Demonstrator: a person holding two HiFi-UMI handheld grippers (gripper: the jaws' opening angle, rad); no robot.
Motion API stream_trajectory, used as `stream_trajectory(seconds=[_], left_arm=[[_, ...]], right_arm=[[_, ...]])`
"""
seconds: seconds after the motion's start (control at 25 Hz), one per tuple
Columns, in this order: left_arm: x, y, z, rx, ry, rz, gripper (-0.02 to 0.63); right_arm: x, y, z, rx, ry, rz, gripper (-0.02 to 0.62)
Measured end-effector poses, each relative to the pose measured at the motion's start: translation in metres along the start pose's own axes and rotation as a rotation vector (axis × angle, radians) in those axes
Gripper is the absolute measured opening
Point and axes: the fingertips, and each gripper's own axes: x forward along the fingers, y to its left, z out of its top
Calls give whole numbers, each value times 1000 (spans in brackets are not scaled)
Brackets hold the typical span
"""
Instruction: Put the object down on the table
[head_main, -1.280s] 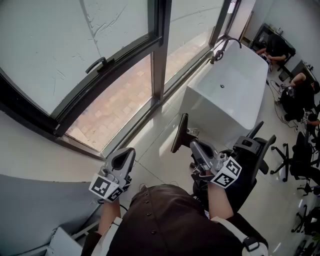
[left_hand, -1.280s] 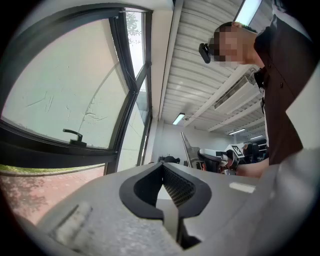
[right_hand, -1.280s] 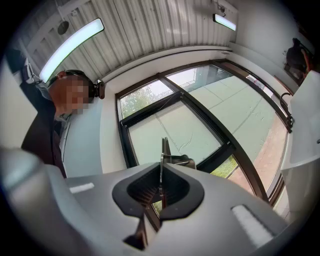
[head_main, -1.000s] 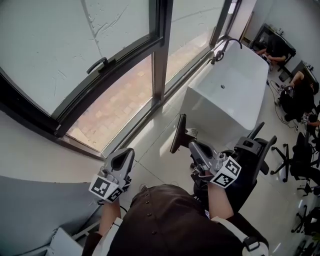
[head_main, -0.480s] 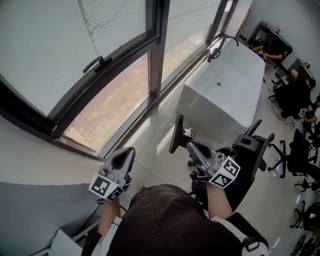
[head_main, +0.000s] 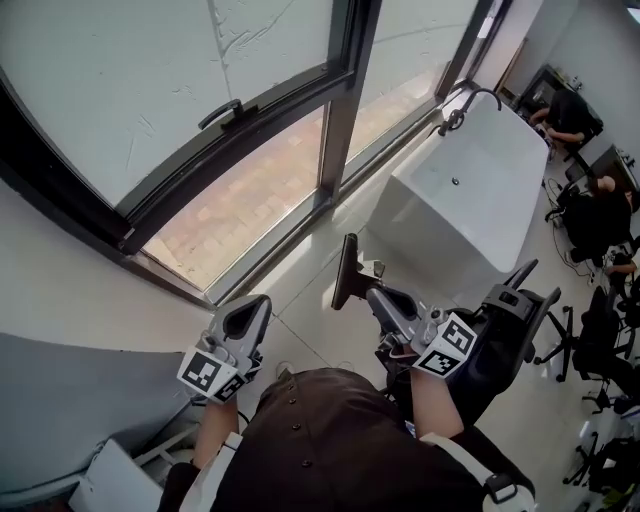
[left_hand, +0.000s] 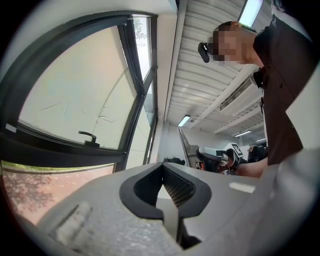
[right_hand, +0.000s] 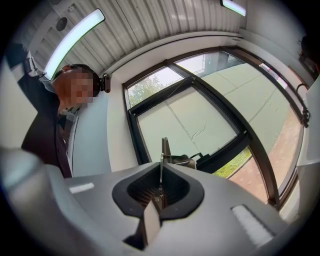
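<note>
a: how far along is the put-down?
b: not done. the right gripper (head_main: 380, 298) is clenched on the flat dark object (head_main: 347, 272), held upright in the air near the window (head_main: 250, 120).
a: and the left gripper (head_main: 246, 320)?
b: pressed closed, nothing in it.
a: what is left?
b: all of it, i judge: reach a table, lower, let go. the grey surface (head_main: 60, 400) at lower left may be it.

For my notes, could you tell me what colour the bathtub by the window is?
White; the bathtub shows best in the head view.
</note>
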Motion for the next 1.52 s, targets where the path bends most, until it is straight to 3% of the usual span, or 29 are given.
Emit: stream_trajectory(seconds=[0.44, 0.64, 0.88, 1.0, 1.52], left_arm=[[-96, 26, 25, 39, -43, 193, 0], [-117, 28, 26, 80, -34, 242, 0], [-122, 33, 44, 104, -81, 372, 0], [-129, 21, 48, 118, -100, 417, 0], [-205, -8, 43, 161, -131, 765, 0]], right_arm=[[119, 62, -56, 75, 92, 317, 11], [154, 94, -67, 119, 95, 454, 11], [168, 106, -67, 104, 173, 609, 11], [175, 110, -64, 136, 181, 693, 11], [176, 161, -93, 262, 257, 990, 11]])
